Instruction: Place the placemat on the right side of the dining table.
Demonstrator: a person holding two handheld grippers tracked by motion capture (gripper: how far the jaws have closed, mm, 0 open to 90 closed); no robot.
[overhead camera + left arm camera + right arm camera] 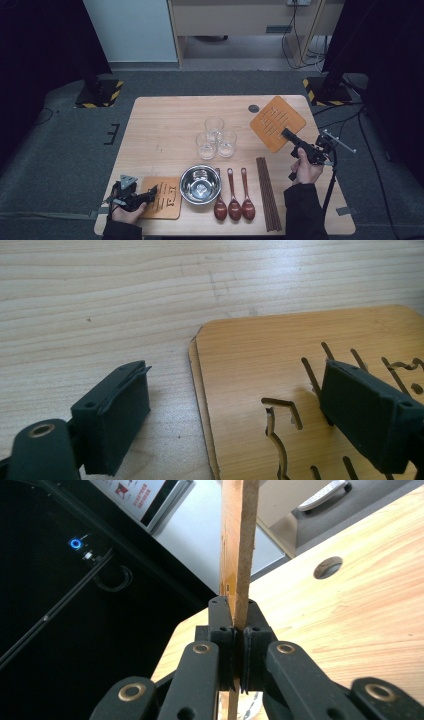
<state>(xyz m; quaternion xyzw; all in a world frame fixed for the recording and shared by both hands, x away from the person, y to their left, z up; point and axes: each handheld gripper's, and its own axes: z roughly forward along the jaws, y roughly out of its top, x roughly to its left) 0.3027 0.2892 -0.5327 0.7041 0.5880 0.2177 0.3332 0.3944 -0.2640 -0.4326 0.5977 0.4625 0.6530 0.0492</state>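
Note:
A slotted wooden mat (pixel 274 119) is lifted over the table's back right, and my right gripper (pixel 286 133) is shut on its near edge. In the right gripper view the mat (pixel 240 540) stands edge-on, pinched between the jaws of that gripper (pixel 239 616). A second slotted wooden mat (pixel 166 201) lies flat at the front left. My left gripper (pixel 150 193) stands open at that mat's left edge. In the left gripper view one jaw rests over the bare table and the other over the mat (pixel 270 355), with the gripper (pixel 235 376) not pressing on it.
Three clear glasses (pixel 216 138) stand grouped mid-table. A steel bowl (pixel 200 184) sits in front of them, with three dark wooden spoons (pixel 233 195) and a pair of chopsticks (pixel 266 192) to its right. The table (pixel 160 130) has a cable hole (pixel 253 108) at the back.

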